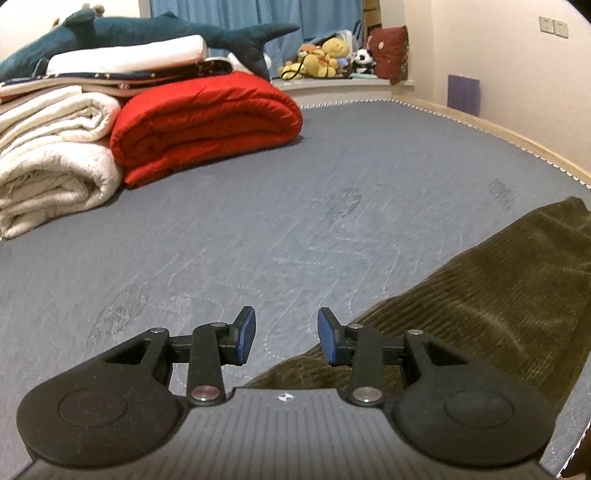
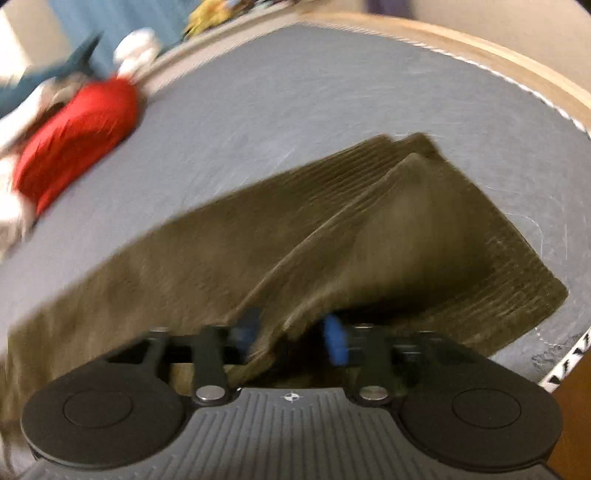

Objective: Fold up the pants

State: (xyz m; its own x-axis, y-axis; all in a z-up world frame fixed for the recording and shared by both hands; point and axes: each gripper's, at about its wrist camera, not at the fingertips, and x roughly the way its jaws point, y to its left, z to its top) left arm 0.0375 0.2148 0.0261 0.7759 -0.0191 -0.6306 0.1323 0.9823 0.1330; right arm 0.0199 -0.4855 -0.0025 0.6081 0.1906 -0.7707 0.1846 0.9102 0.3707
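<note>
Right wrist view, near: my right gripper [image 2: 291, 338], jaws apart, a raised fold of the pants [image 2: 332, 236] between them, grip unclear through blur. Olive corduroy: soft, thick, limp; take it at the hem corner. Left gripper [image 1: 286, 334] part open, empty. Bed [image 1: 258, 221] bare toward twelve o'clock; red quilt [image 1: 207, 125] at ten.

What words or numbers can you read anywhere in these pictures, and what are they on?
There are no words or numbers to read.
Left gripper: only a small round cross-shaped mark on its body, no letters.
Right gripper: the same small mark, no letters.
Red cushion by the window: a pale design, too small and blurred to read.
Wall switches: no readable labels.
</note>
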